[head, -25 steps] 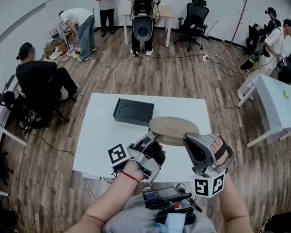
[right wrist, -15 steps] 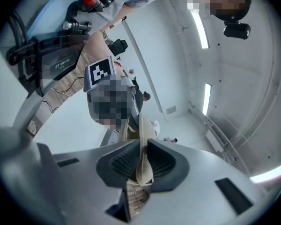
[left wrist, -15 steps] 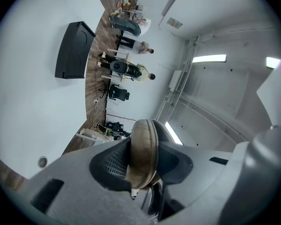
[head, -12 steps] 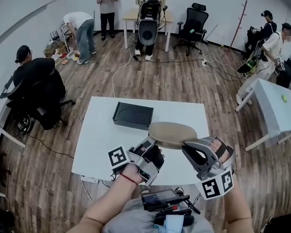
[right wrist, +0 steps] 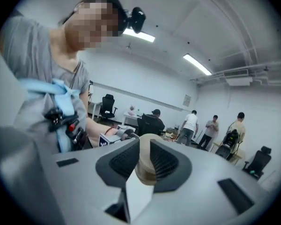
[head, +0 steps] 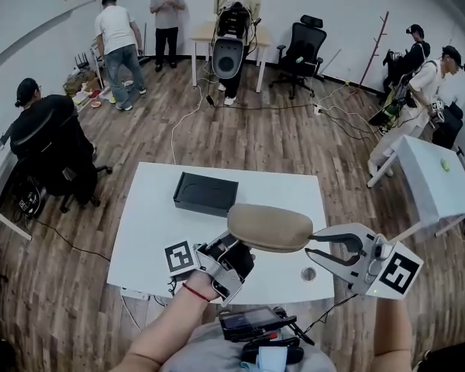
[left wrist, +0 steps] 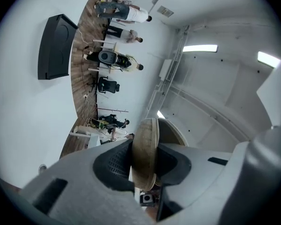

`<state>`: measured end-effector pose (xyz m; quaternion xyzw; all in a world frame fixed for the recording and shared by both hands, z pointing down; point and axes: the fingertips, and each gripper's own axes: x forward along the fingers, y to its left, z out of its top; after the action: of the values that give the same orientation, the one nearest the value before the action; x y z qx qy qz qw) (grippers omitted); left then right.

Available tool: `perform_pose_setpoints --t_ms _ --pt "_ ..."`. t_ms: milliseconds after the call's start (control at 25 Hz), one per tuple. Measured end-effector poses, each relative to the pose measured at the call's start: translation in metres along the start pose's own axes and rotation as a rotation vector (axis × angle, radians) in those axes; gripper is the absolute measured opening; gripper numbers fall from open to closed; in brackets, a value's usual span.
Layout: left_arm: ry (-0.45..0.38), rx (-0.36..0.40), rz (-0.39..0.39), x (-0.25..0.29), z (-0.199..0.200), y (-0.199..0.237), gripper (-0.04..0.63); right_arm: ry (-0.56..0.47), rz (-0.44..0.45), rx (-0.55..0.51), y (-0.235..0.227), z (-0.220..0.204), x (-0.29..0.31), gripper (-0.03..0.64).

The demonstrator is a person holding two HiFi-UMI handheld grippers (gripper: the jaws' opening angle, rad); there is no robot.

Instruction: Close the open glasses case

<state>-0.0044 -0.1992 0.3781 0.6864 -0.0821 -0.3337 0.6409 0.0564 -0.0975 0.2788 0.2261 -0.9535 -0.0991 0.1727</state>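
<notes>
Two grippers share one tan glasses case (head: 270, 228), which hangs in the air above the near right part of the white desk (head: 151, 223) without touching it. The case lies roughly level, with its long side running left to right.

The left gripper (head: 234, 253) comes up from the near side and takes the case's left end. Its jaws are closing, and its own view shows both pads already pressed on the case's two shells (left wrist: 144, 142). The seam between the shells runs down the middle of that view. Whether the shells meet all the way round cannot be told.

The right gripper (head: 315, 245) reaches in from the right, with its jaws drawn nearly together on the narrow right end of the case (right wrist: 144, 165).

A flat black box (head: 205, 194) lies on the desk farther away and to the left, well apart from the case. A small round fitting (head: 308, 273) sits in the desk surface just beneath the right gripper.

Several people stand or sit around the far side of the room, on the wooden floor (head: 294, 138).
</notes>
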Motion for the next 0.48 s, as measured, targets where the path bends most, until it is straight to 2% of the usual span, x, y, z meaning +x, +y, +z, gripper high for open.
perform_pose_setpoints --t_ms 80,160,240,320,480 --pt "0.011 0.016 0.023 -0.001 0.000 0.001 0.092 0.008 -0.014 0.069 -0.018 0.009 -0.007 0.064" --pt "0.023 0.020 0.035 -0.002 -0.001 0.003 0.092 0.036 0.017 0.107 -0.031 0.008 -0.006 0.254" --pt "0.038 0.019 0.041 -0.004 -0.005 0.008 0.092 0.089 0.079 0.169 -0.038 -0.007 0.004 0.264" --pt "0.064 0.020 0.046 -0.007 -0.010 0.012 0.092 0.138 0.158 0.280 -0.039 -0.025 0.017 0.269" --pt "0.139 0.041 0.060 -0.006 -0.024 0.012 0.092 0.240 0.371 0.470 -0.023 -0.043 0.027 0.301"
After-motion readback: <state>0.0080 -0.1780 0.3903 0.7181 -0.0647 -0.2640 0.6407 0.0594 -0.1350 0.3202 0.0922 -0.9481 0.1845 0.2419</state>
